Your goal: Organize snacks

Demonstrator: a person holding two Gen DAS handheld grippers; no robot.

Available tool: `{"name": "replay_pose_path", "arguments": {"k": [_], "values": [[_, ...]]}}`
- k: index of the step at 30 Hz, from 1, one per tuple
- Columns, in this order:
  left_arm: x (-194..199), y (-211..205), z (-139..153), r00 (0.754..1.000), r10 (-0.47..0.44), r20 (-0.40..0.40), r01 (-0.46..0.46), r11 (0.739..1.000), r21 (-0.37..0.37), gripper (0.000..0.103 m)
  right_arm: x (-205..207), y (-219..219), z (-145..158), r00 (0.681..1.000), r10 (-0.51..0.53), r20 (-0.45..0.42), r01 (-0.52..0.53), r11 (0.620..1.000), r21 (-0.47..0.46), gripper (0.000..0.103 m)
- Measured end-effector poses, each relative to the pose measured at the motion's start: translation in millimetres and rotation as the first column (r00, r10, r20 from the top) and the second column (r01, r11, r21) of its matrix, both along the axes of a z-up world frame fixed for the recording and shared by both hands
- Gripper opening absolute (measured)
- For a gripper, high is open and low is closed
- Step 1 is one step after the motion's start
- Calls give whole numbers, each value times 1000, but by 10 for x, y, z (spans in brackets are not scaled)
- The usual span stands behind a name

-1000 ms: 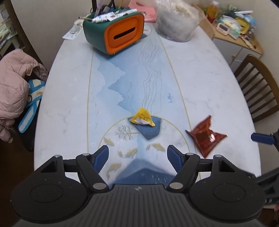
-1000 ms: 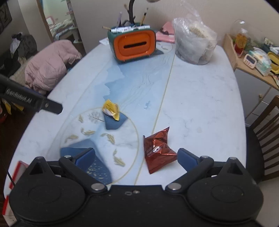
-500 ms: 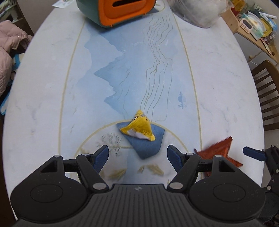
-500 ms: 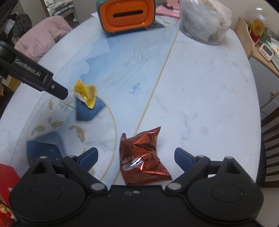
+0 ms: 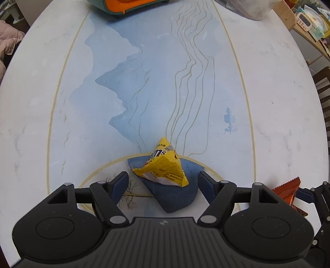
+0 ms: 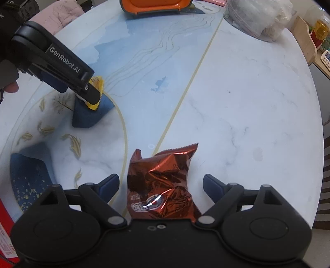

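Left wrist view: left gripper (image 5: 163, 185) pointing down at worktop (image 5: 61, 103); fingers (image 5: 119, 183) spread apart, yellow snack packet (image 5: 165, 167) lying between them, untouched; red foil edge at right. Right wrist view: right gripper (image 6: 160, 185) over red foil snack bag (image 6: 163, 185); fingers (image 6: 212, 185) closing, bag between them, pads not yet touching; orange container (image 6: 154, 6) at far edge.

The table (image 5: 278, 99) is white marble with a pale blue mountain pattern, thin gold lines and gold fish; the yellow packet (image 5: 165, 167) bears dark print; the foil packet (image 6: 163, 185) is shiny red-brown; the box (image 6: 156, 6) is orange, edged green.
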State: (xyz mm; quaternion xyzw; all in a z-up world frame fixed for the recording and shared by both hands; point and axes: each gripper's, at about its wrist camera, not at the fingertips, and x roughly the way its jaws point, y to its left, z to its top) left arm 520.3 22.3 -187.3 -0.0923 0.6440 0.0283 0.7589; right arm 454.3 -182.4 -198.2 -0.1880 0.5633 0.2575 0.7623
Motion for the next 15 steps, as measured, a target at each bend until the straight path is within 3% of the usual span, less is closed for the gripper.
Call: {"name": "replay_pose_path", "arguments": {"k": [3,8,12,13,15], "values": [[0,-10,-28,1000,5,1,-5,1000,1,72,-29,1,-42,1000,4,0,-4,1000,-7,82],[-5,-56,-45,1000,-13,4,13,1000,28,52,-72,22,-97,1000,6,4,-6,1000,-15,75],[-5,-49,-41,1000,-10,14,9,999,36,45,-92,18,-79,1000,-5,19,5,1000,1,63],[-4,-58,-41,1000,-15,14,14,999,35,27,-94,13,-74,1000,-10,16,10,1000,6,62],[-2,-52,-35,1000,-10,13,9,999,30,24,-110,-21,-65,1000,-20,19,20,1000,10,56]]}}
